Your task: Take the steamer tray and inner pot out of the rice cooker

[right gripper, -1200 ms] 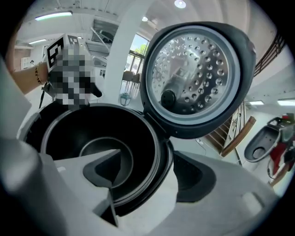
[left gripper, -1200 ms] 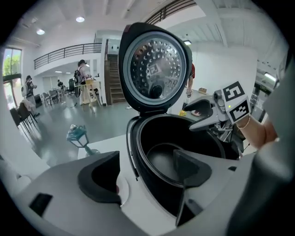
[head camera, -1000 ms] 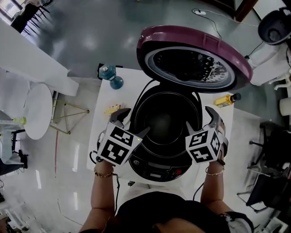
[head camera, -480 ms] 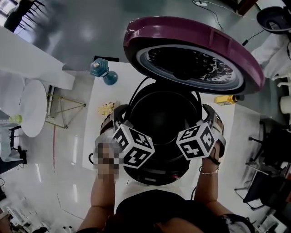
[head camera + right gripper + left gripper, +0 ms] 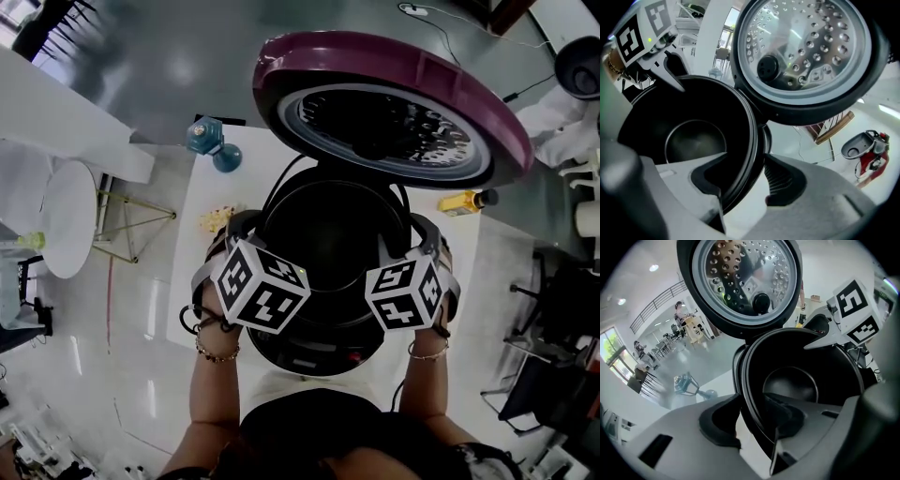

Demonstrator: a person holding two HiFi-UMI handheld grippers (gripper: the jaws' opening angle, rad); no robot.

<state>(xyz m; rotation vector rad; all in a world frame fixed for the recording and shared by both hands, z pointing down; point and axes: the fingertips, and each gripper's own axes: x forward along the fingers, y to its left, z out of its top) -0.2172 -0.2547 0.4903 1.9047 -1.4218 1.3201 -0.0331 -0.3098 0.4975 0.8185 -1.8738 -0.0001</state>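
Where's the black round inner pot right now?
Head view, centre: black round inner pot is in the open maroon-lidded rice cooker, left gripper and right gripper clamping its rim.

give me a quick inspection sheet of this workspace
surface: white table, rice cooker standing on it
job's things: purple lid fully open; dark inner pot in the cooker, looks empty; steamer tray nothing seen
clutter: teal dumbbell at the far left corner, yellow bottle right of the cooker, small yellowish thing left of it
grippers: left gripper closed on the pot's left rim, one jaw inside and one outside; right gripper appears clamped the same way on the right rim
cables: dark cable on the floor, far right
surroundings: glossy grey floor, round white side table to the left
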